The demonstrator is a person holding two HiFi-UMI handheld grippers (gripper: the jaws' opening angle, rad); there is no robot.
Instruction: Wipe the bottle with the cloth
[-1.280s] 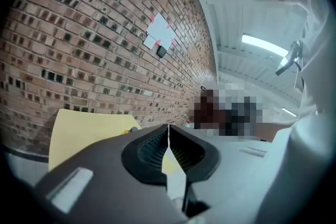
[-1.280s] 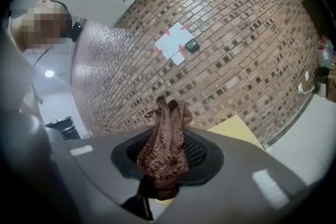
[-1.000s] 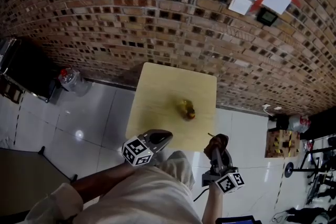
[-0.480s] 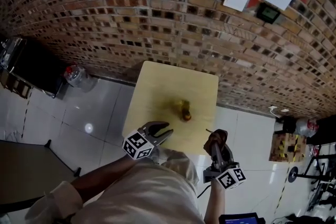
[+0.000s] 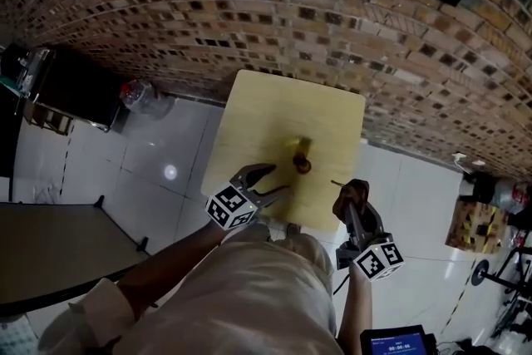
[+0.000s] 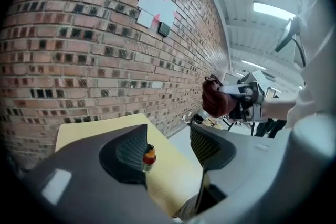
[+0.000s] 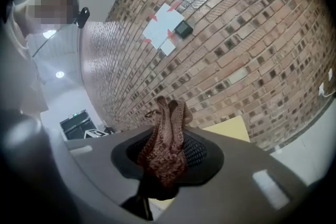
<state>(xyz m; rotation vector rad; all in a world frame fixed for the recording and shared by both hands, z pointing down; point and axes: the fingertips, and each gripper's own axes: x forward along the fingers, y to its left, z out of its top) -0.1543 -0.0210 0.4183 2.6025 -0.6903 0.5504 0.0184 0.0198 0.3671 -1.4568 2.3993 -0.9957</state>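
We find a small yellow table (image 5: 258, 116) set against a brick wall, and we judge the step in hand to be the approach across its near edge. For sound practice the left gripper (image 6: 169, 150) should go in slowly and squarely. The right gripper (image 5: 352, 205) should hold back with the cloth (image 7: 168, 134) until that hold is made. The pads should close low on the body of the bottle (image 5: 302, 158), since in our judgement so slim and upright a thing would tip at a nudge. As to the claws: the left gripper's jaws stand well spread, having just been opening. Nothing lies between them; the bottle shows in the gap only because it stands ahead of the tips, near but not touched. The right gripper's jaws are pressed onto the dark red knitted cloth, a fold of which stands up between the pads. This gripper is just off the near right corner. The bottle stands upright, a little right of the table's middle and nearer the near edge.
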